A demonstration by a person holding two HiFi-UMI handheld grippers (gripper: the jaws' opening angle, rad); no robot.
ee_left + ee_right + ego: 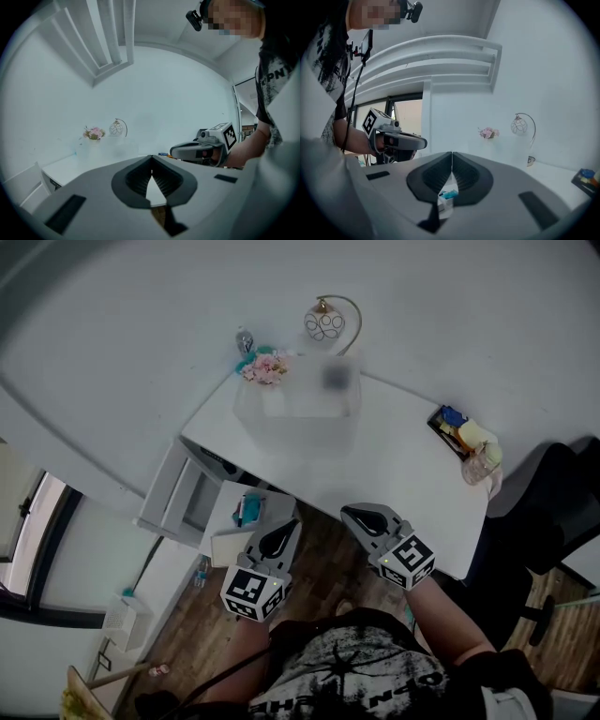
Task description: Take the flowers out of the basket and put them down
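Your left gripper [279, 538] and right gripper [364, 518] are both closed and empty, at the white table's [394, 456] near edge. The pink flowers [265, 367] stand well apart at its far corner, beside the lamp [326, 324]. They lie almost straight ahead of your left gripper, so that looks the better placed.

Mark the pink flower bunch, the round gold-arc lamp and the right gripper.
pink flower bunch [265, 368], head view, the blossoms.
round gold-arc lamp [325, 324], head view, the globe.
right gripper [349, 513], head view, its closed tips.
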